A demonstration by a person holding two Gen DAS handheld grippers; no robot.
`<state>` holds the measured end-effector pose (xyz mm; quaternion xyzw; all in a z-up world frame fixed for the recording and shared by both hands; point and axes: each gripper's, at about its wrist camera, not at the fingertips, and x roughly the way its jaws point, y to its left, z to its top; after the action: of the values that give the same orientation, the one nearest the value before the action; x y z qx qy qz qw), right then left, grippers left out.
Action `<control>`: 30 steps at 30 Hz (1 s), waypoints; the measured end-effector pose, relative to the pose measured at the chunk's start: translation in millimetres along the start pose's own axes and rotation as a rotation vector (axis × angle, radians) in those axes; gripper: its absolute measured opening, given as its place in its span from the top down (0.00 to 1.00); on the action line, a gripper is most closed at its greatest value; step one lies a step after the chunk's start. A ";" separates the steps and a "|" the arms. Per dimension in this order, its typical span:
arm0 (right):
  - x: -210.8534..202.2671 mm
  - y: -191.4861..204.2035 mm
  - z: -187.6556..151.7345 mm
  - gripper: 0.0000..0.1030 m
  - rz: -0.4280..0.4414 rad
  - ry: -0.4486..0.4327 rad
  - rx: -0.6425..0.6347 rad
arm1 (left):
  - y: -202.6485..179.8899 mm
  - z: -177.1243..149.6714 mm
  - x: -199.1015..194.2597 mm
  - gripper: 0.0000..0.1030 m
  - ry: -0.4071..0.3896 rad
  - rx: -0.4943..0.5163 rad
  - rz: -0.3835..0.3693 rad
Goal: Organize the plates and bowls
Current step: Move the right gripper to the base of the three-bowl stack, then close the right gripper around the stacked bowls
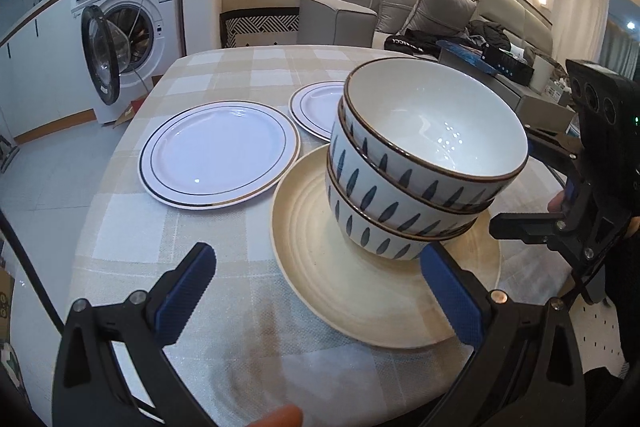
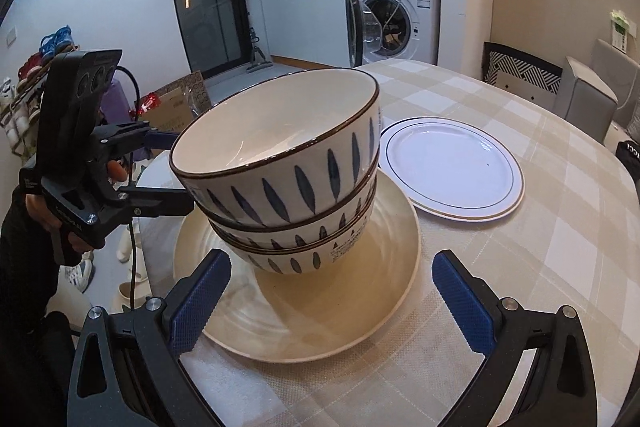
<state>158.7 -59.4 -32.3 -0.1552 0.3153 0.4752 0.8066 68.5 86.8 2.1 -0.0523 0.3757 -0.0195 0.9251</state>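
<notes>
Three stacked white bowls with blue leaf marks stand on a beige plate. The top bowl sits tilted. A white plate with a dark rim line lies to the left, and a second white plate lies behind the bowls. My left gripper is open, its jaws on either side of the beige plate's near rim; it also shows in the right wrist view beside the stack. My right gripper is open around the beige plate's near side, empty; it also shows in the left wrist view.
The round table has a checked beige cloth. A washing machine with its door open stands beyond the table. A grey sofa with cushions is at the back right. A patterned chair back is at the far edge.
</notes>
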 end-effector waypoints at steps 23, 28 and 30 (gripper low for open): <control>47.4 -7.1 13.0 0.01 0.157 0.070 -0.271 | -28.6 12.5 32.7 0.00 0.077 0.213 -0.137; 44.3 -19.4 14.6 0.00 0.250 0.076 -0.260 | -21.2 19.7 22.9 0.00 0.036 0.187 -0.237; 36.9 -29.8 15.1 0.00 0.306 0.048 -0.210 | -22.7 20.2 21.2 0.00 0.033 0.200 -0.243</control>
<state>202.8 -41.4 -46.6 -0.1999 0.3032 0.6188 0.6966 97.8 64.3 4.2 -0.0046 0.3779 -0.1695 0.9102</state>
